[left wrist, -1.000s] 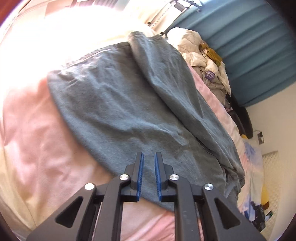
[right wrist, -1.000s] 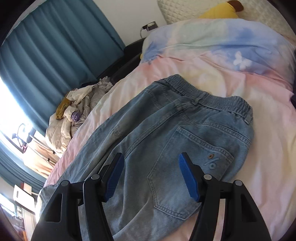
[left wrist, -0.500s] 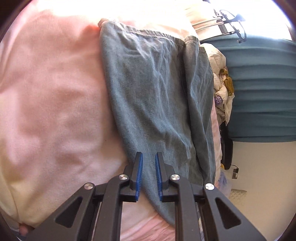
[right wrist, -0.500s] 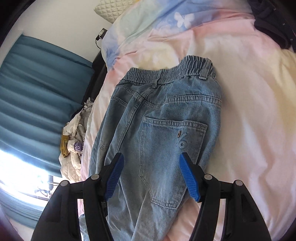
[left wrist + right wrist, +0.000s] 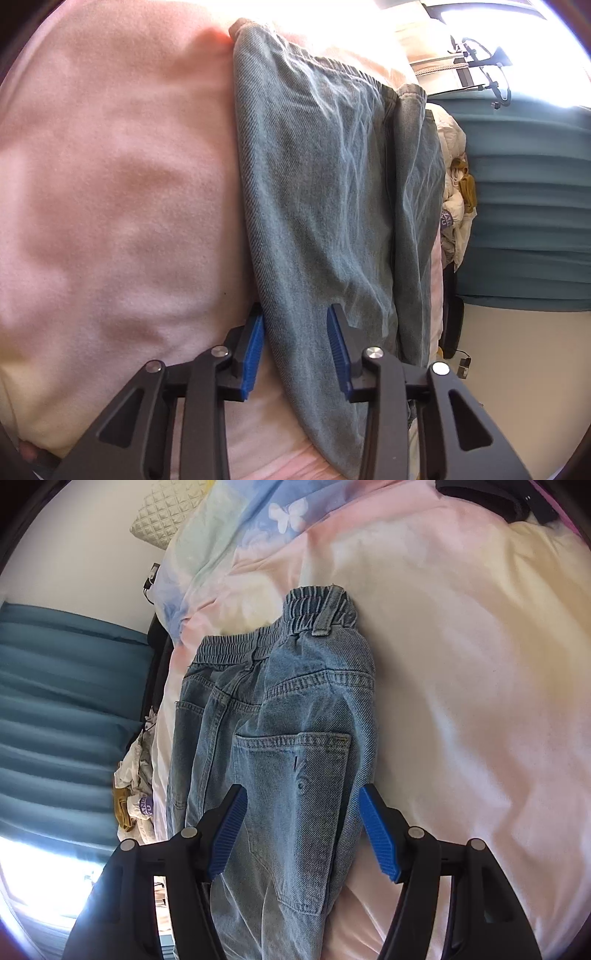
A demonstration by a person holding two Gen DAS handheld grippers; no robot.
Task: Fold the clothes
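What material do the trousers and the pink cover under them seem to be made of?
The trousers look like washed light-blue denim: a diagonal twill weave, doubled seam stitching, a patch pocket and a gathered elastic waistband show. The pink cover looks like soft matte fleece or brushed fabric, going by its fuzzy, slightly pilled surface; the exact fibre cannot be told.

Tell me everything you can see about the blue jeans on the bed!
The jeans are light blue denim, lying flat on the pink blanket, folded lengthwise so one leg lies on the other. The stretchy waistband has a belt loop, and a back pocket faces up. The legs look wrinkled. Both hand-held grippers are open over the jeans, gripping nothing.
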